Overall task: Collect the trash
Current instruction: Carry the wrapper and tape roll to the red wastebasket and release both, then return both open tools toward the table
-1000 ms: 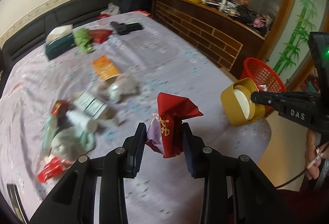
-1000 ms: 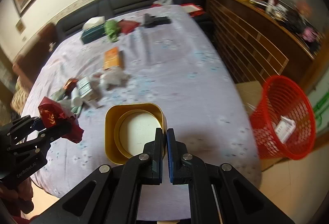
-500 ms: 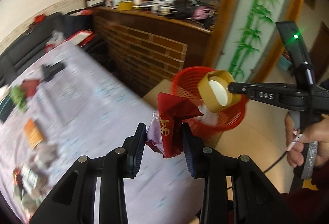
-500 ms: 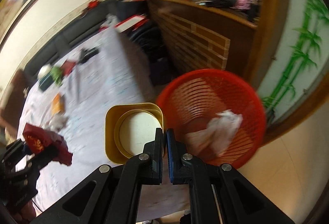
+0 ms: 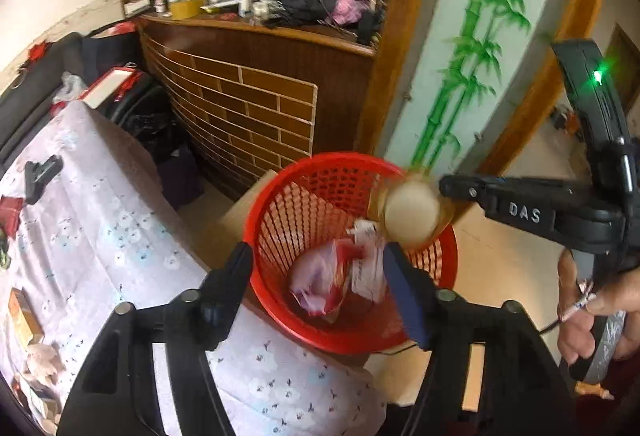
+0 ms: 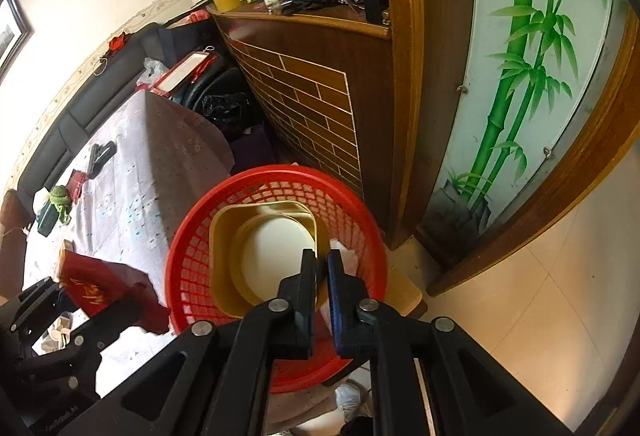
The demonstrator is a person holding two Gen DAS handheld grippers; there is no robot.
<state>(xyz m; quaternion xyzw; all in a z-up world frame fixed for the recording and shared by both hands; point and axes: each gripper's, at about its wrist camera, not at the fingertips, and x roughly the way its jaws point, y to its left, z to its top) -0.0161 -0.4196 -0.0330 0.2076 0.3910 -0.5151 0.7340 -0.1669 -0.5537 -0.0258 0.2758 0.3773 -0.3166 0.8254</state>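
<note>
Two grippers hang over the red basket. Our left gripper has its fingers opening wide, nothing pressed between them; the red wrapper lies blurred inside the basket. Our right gripper is opening by a sliver, the gold box at its fingers; whether its rim is gripped, we cannot tell.
</note>
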